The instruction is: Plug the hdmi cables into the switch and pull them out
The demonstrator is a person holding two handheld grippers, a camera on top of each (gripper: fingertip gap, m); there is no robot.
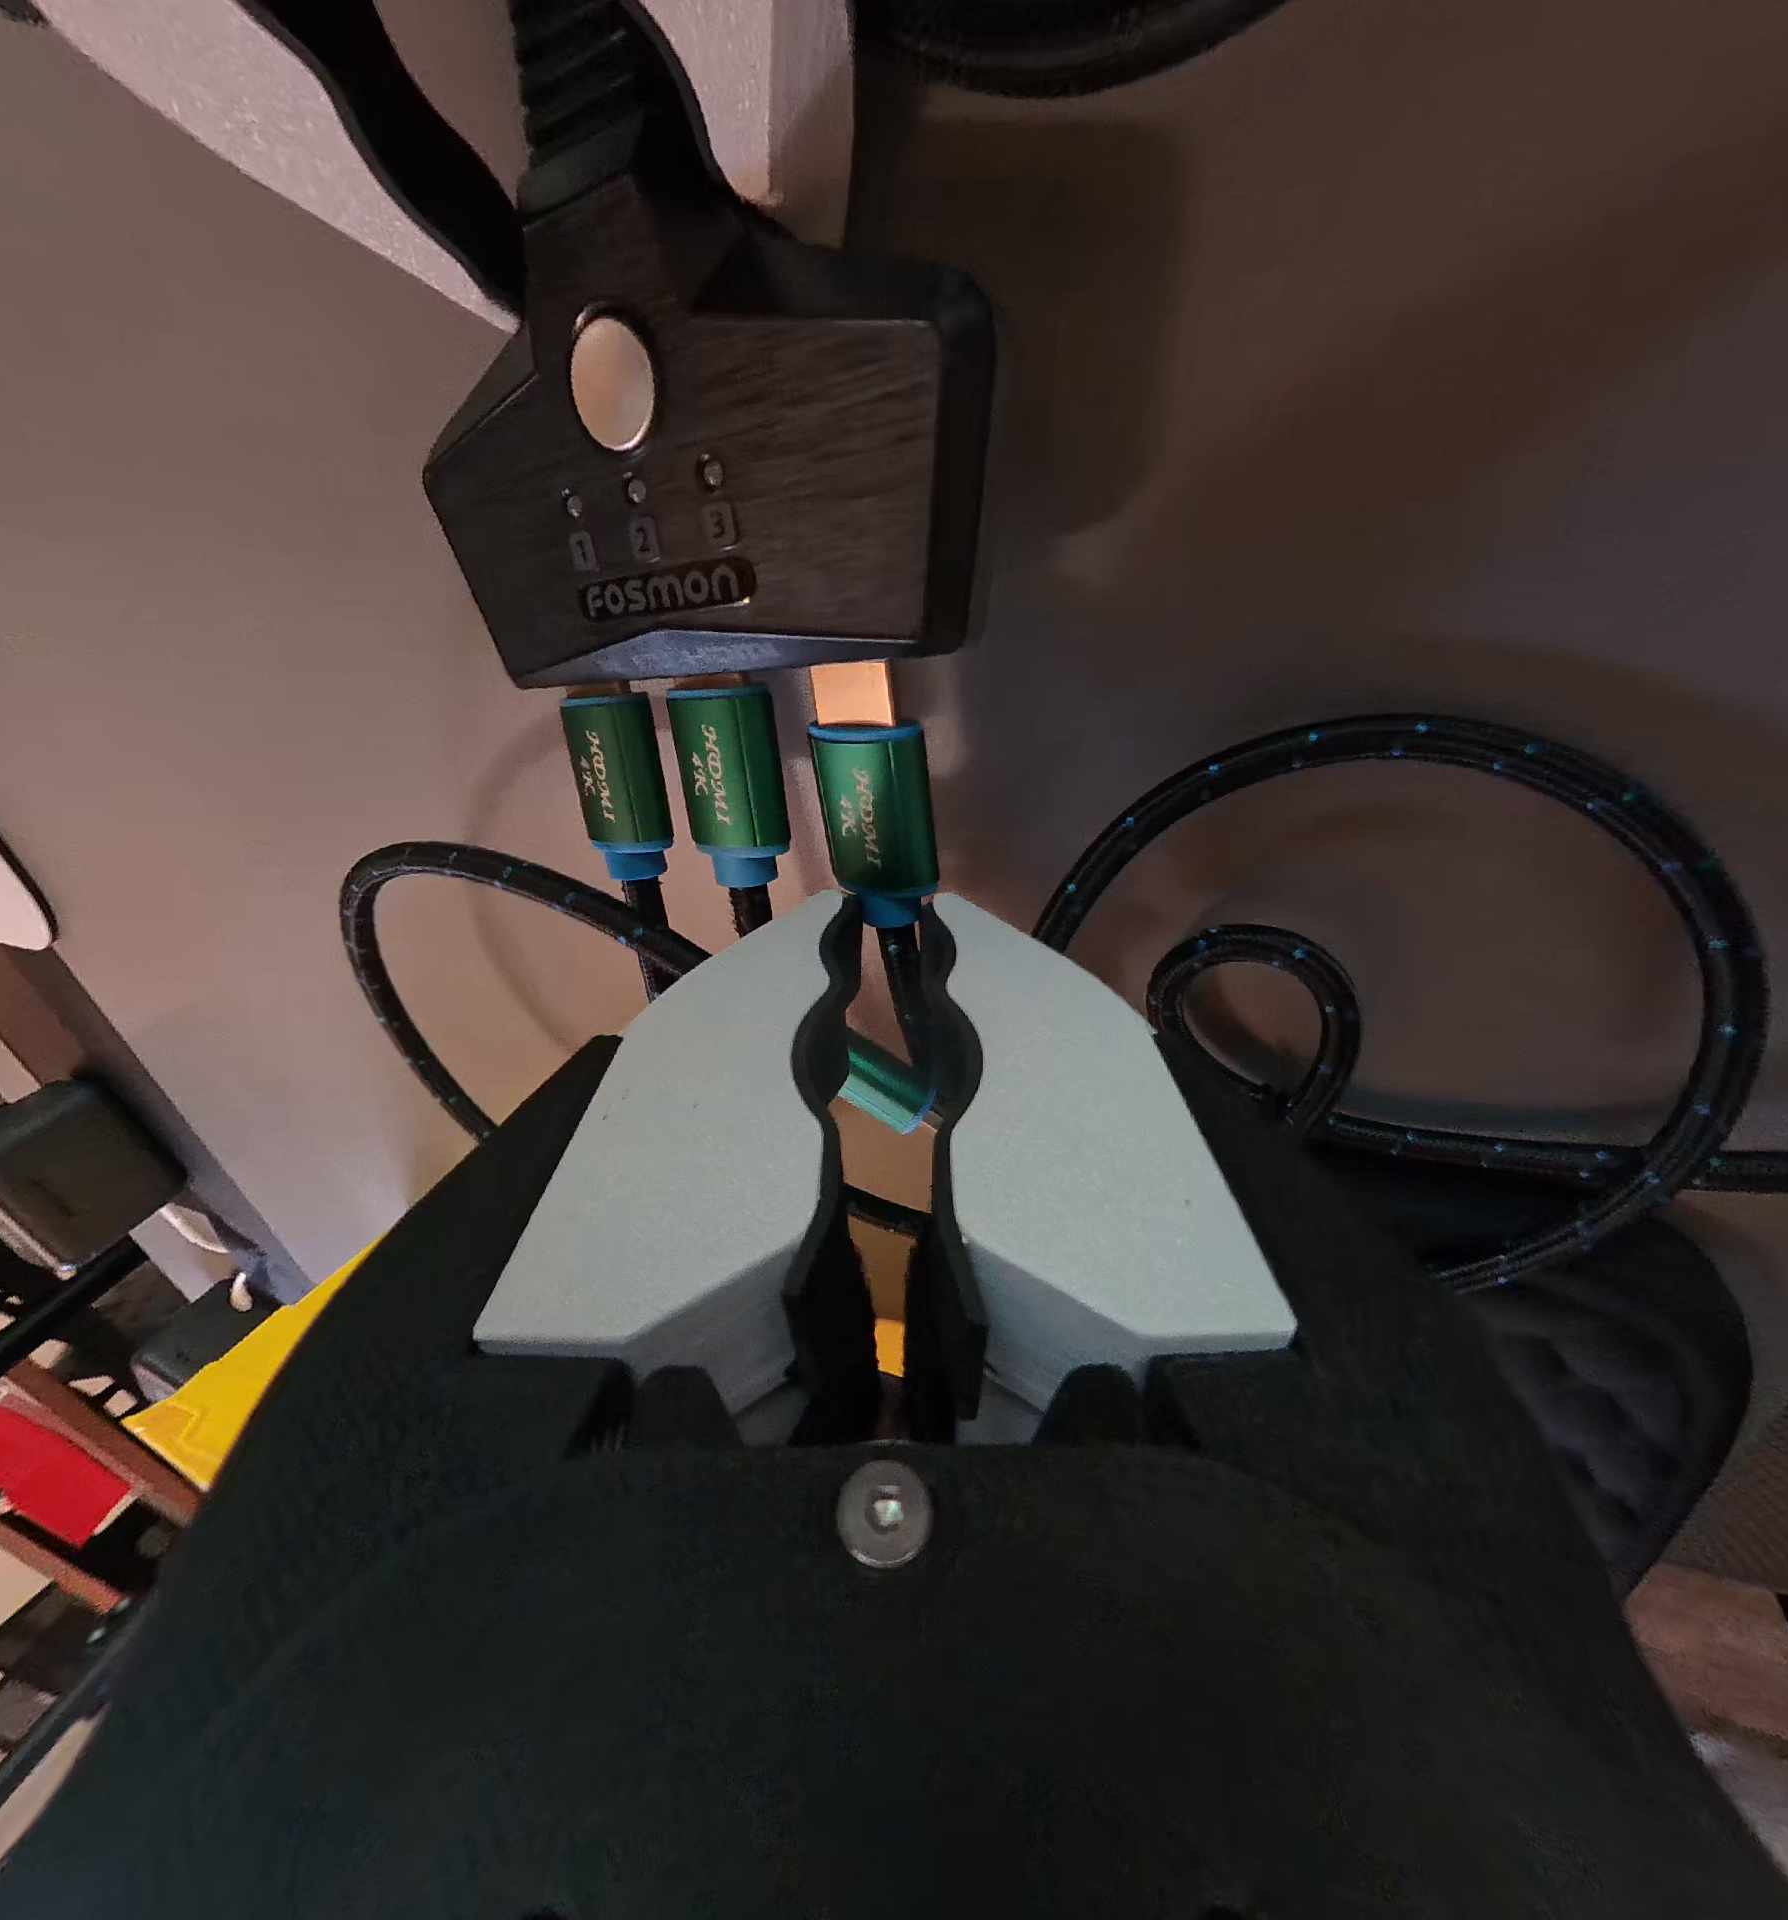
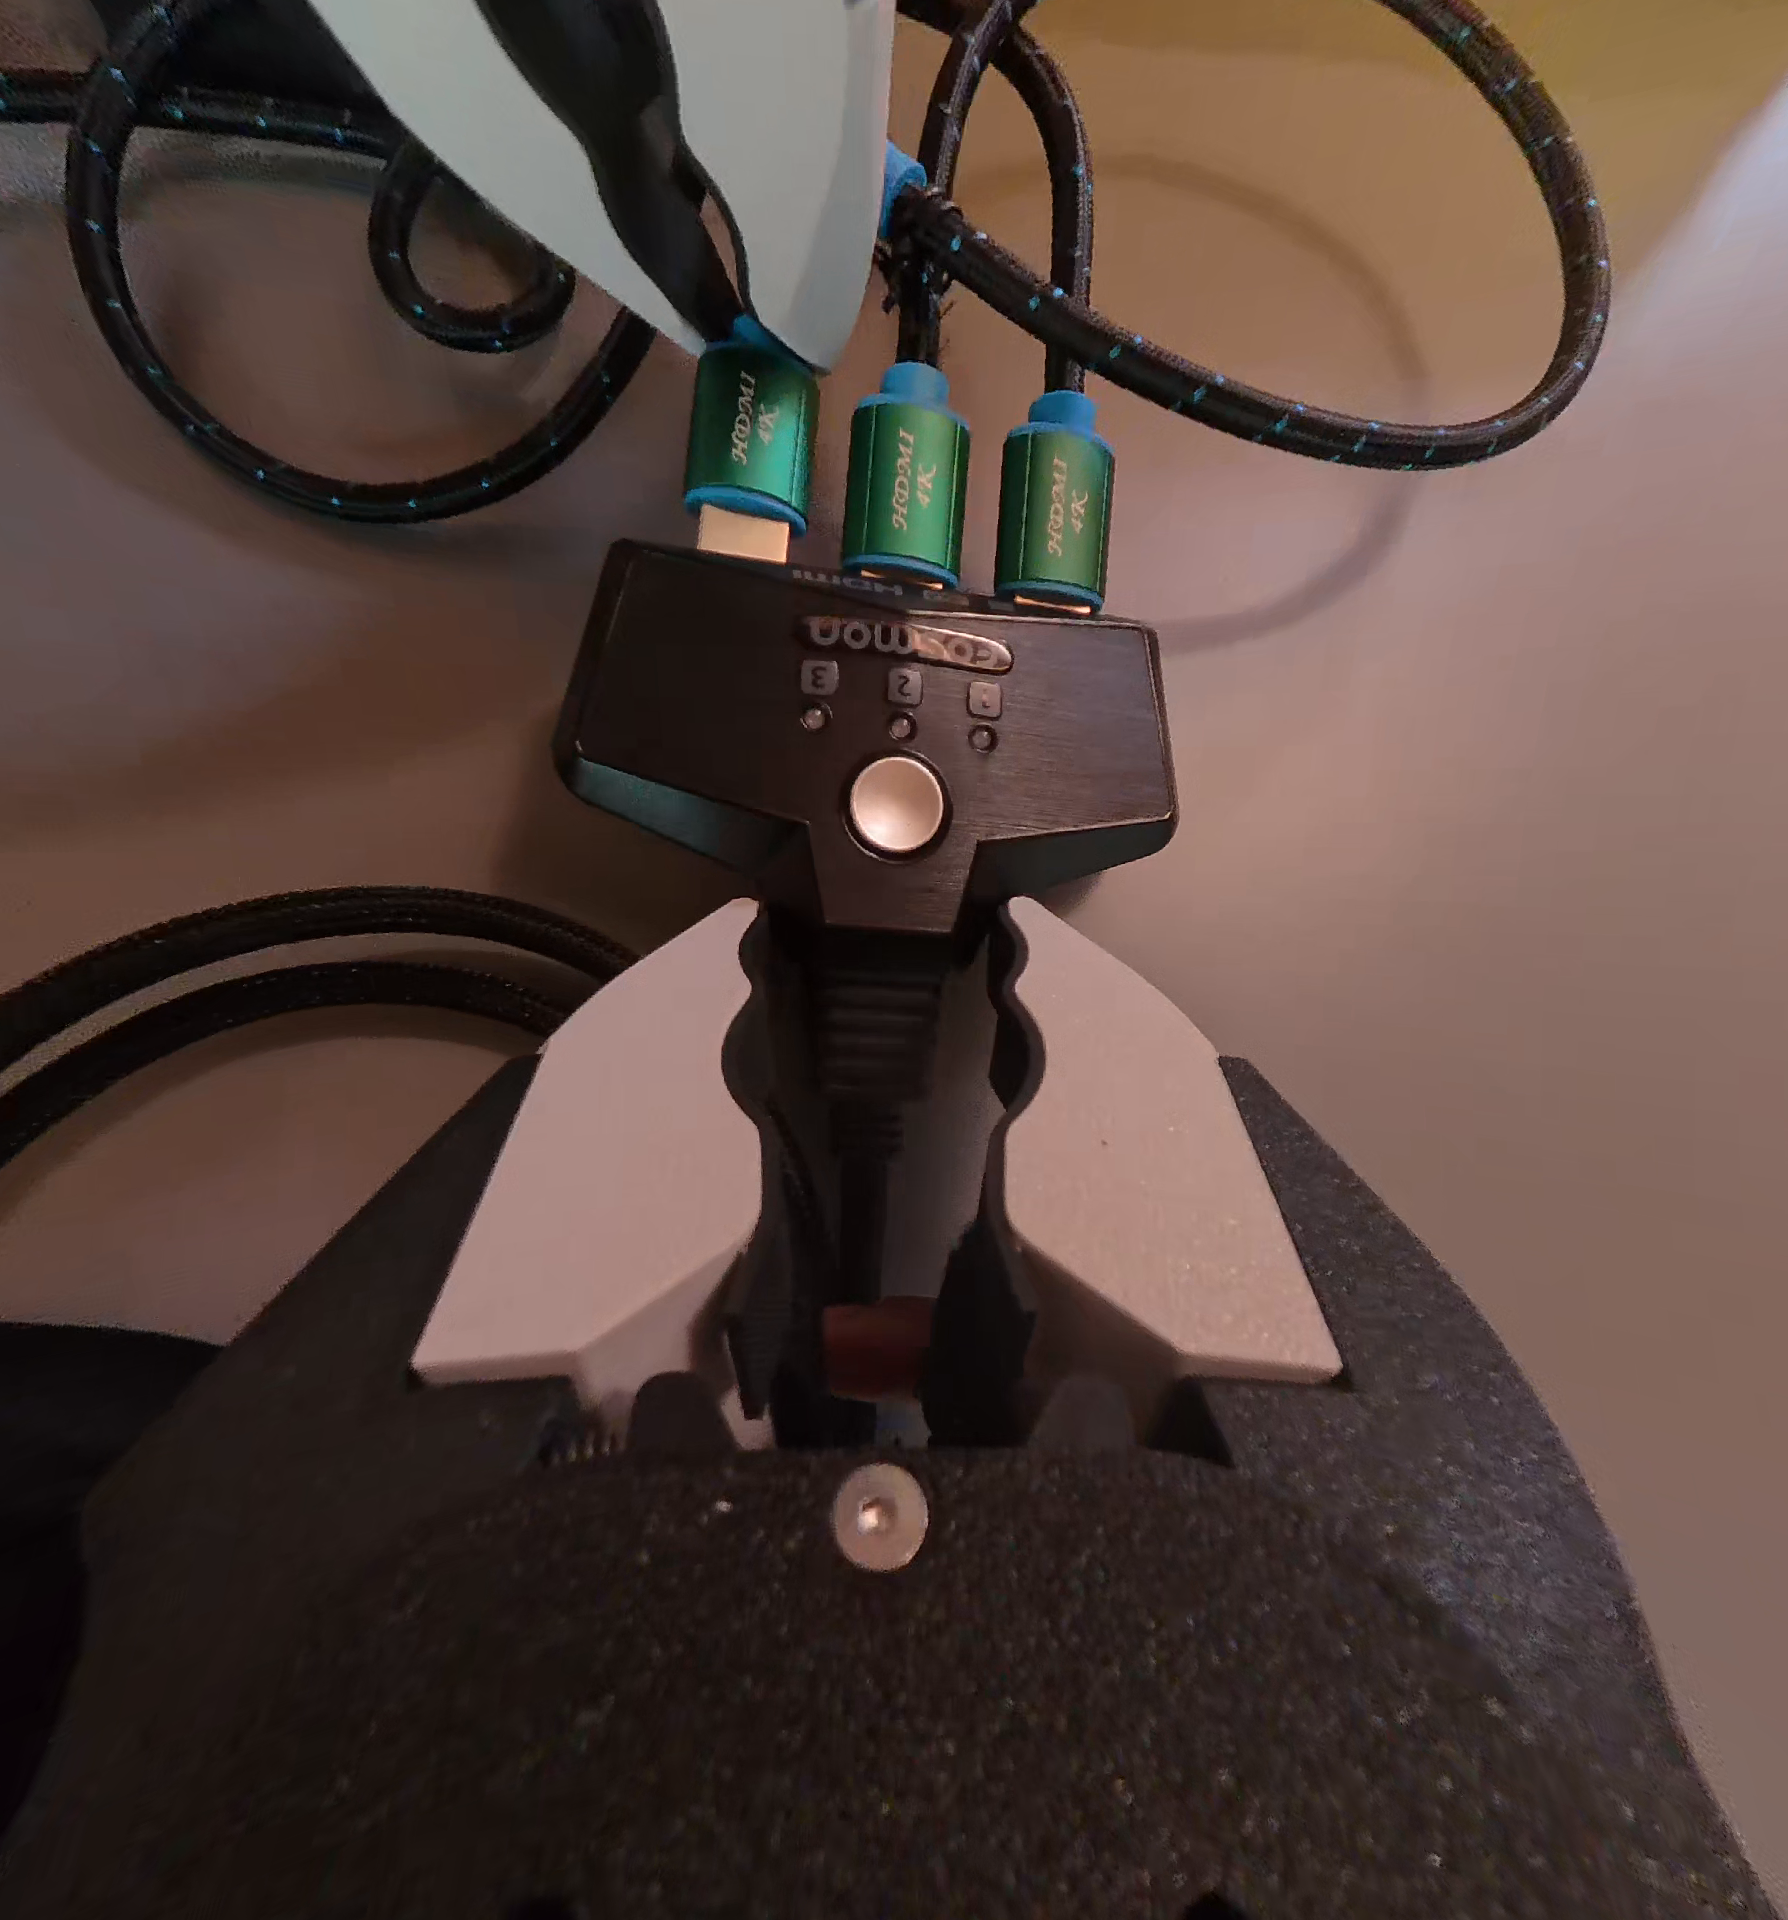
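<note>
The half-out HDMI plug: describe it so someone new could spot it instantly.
Find the black switch on the tan table; three green plugs line its far edge. The half-out plug sits at the end where the left gripper pinches its cable. Unlike its neighbours, it shows bare metal tip.

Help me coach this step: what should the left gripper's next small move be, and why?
Probably a short straight move along the third plug's axis. Its metal tip shows, half out of the switch; the other two plugs sit flush. The left gripper pinches its cable; the right gripper braces the switch. In or out can't be told.
</note>
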